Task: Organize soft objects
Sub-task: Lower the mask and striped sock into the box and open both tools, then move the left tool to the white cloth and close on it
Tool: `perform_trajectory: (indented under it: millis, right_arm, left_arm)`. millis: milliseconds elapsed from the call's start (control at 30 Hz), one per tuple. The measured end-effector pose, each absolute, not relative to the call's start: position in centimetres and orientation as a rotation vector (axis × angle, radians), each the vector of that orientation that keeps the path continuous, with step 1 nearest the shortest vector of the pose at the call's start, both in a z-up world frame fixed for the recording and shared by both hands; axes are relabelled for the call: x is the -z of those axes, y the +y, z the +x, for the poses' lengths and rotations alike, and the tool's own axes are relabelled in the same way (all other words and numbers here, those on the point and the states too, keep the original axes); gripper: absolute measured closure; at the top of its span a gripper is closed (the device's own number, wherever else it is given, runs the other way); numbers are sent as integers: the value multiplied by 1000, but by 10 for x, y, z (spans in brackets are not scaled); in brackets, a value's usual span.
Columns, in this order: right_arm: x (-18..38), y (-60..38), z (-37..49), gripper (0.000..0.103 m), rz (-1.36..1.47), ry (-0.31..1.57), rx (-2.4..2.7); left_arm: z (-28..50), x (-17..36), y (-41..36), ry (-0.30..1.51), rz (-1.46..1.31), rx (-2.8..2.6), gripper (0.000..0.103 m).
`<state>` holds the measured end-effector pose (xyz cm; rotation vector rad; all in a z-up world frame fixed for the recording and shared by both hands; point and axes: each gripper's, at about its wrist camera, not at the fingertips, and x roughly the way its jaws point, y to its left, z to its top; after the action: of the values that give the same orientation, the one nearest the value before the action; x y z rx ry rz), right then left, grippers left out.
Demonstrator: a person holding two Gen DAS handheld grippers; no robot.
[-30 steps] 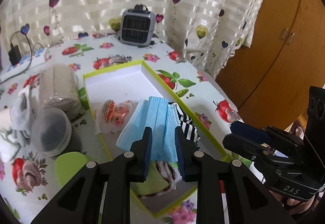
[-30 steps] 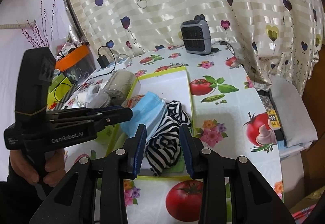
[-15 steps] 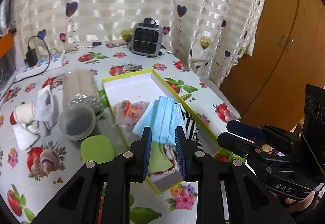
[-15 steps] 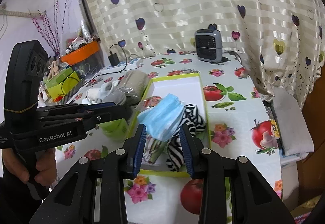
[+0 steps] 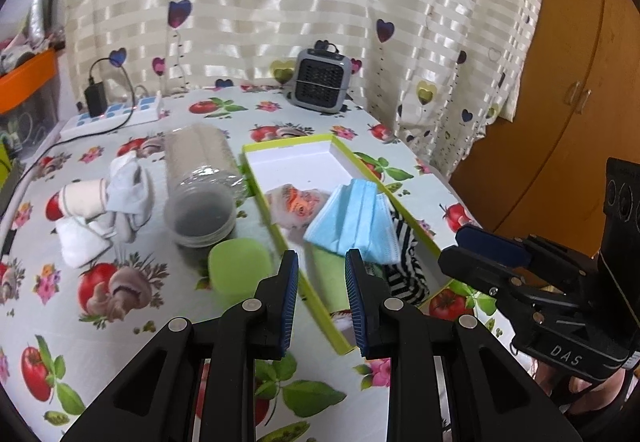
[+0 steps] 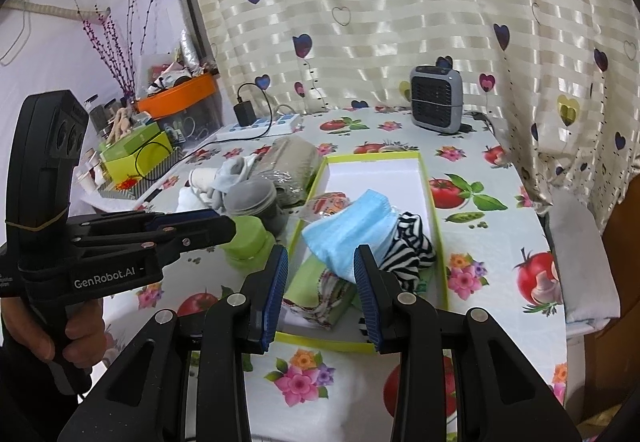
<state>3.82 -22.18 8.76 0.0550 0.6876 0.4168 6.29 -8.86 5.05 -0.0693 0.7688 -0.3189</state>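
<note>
The shallow rectangular box with a lime-green rim and white floor (image 5: 328, 145) (image 6: 434, 201) lies on the table covered with a white cloth printed with tomatoes and flowers (image 5: 120, 322) (image 6: 480, 169), and all places here are given from this box. Inside it, at the near end, a pleated light-blue face mask (image 5: 354, 219) (image 6: 348, 228) rests on top of a black-and-white striped cloth (image 5: 402, 242) (image 6: 408, 246); behind the mask lies a small clear packet with orange print (image 5: 294, 201) (image 6: 328, 201), and under the mask a green and patterned folded cloth (image 6: 320, 294) shows. The far half of the box is bare. Just left of the box lies a clear plastic jar on its side (image 5: 200, 185) (image 6: 276, 177), with a round lime-green lid (image 5: 238, 266) (image 6: 248, 238) in front of it and a heap of white and grey socks (image 5: 104, 205) (image 6: 218, 181) further left. Behind the box, near the curtain, stands a small grey fan heater (image 5: 322, 81) (image 6: 436, 97). The left gripper (image 5: 320, 294) (image 6: 216, 226) hovers over the near left corner of the box with its 2 jaws apart and nothing between them. The right gripper (image 6: 320, 294) (image 5: 476, 254) hovers over the near edge of the box, jaws also apart and holding nothing.
</note>
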Motion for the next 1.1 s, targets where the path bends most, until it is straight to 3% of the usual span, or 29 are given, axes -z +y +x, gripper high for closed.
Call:
perform_trajectory:
  millis: [467,533,633,1100]
  right_arm:
    - [-92,-188,35,67,25,643,-541]
    - [-93,-181,37,66,23,643,-557]
    - [-95,-170,41,55,13,642,-586]
    - [-99,-96,84,54,-62,706,-737]
  left_arm:
    - [43,-42,-32,767,-147,177,67]
    - [42,-37,-22,782,-150,142,66]
    - [41,-32,-4,799,-176,104,66]
    - [59,-17,78,816,-316,-18,66]
